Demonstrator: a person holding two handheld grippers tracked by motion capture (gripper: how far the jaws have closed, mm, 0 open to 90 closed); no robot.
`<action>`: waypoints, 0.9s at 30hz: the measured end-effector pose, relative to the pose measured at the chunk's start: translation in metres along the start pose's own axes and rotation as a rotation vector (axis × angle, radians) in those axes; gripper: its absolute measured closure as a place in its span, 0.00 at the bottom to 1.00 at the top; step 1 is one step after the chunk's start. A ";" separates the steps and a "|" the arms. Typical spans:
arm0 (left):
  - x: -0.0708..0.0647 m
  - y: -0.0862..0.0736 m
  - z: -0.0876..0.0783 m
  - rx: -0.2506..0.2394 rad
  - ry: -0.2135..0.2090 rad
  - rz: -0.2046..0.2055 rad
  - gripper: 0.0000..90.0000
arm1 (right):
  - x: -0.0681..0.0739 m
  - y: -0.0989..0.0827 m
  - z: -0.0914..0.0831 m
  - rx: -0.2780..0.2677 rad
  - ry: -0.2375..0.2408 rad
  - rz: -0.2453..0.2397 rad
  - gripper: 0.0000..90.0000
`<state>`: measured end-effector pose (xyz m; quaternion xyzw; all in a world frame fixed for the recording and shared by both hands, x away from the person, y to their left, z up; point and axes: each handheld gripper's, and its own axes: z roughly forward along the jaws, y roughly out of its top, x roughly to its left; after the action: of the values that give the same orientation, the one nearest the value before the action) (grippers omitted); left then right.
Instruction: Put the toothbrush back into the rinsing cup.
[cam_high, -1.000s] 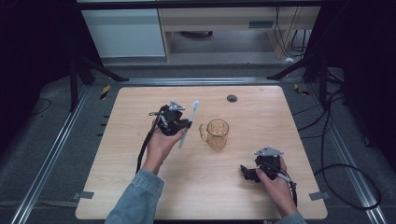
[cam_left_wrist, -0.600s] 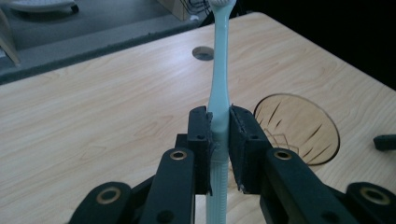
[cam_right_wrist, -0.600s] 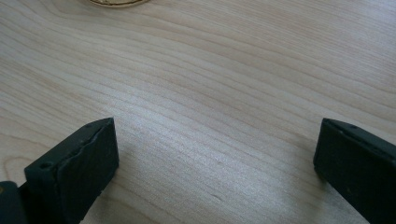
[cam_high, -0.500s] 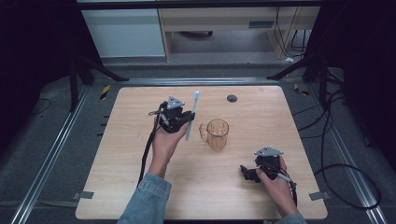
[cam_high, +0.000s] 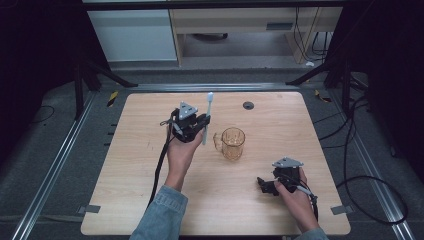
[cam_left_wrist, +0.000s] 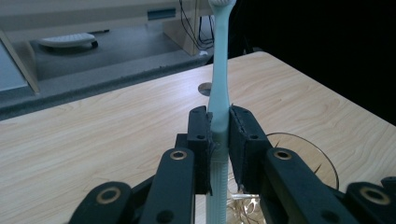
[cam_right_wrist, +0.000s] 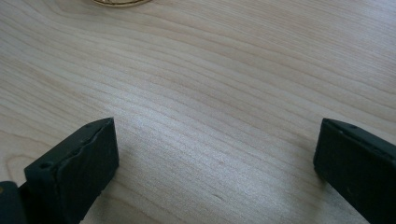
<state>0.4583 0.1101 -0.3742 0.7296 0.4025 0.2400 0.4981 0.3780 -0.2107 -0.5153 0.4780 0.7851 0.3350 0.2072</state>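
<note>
The left claw (cam_high: 198, 121) is clamped on a pale toothbrush (cam_high: 207, 116), held above the bench (cam_high: 130, 170) just left of the amber mug (cam_high: 233, 143). Held so narrowly, the handle may pivot or strike the mug's rim and tip it. The right claw (cam_high: 264, 185) rests apart on the bench, empty.

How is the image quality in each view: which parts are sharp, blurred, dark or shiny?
High view: table evenly lit, surroundings very dark, slightly soft. Left gripper view: toothbrush and pads sharp, its head cut off at the top edge, background shelves soft. Right gripper view: wood grain crisp, with a pale sheen between the wide-apart jaws.
</note>
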 end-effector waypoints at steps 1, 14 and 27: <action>-0.001 -0.001 0.000 -0.005 0.002 0.003 0.87 | 0.000 0.000 0.000 0.000 0.000 -0.001 0.00; -0.004 0.003 -0.002 -0.087 0.010 -0.010 0.87 | 0.000 0.000 0.000 -0.001 0.007 -0.011 0.00; -0.018 0.007 -0.004 -0.170 0.027 0.004 0.87 | 0.000 0.000 0.000 0.000 0.010 -0.012 0.00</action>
<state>0.4480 0.0960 -0.3652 0.6821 0.3860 0.2842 0.5522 0.3781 -0.2107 -0.5151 0.4717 0.7889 0.3361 0.2054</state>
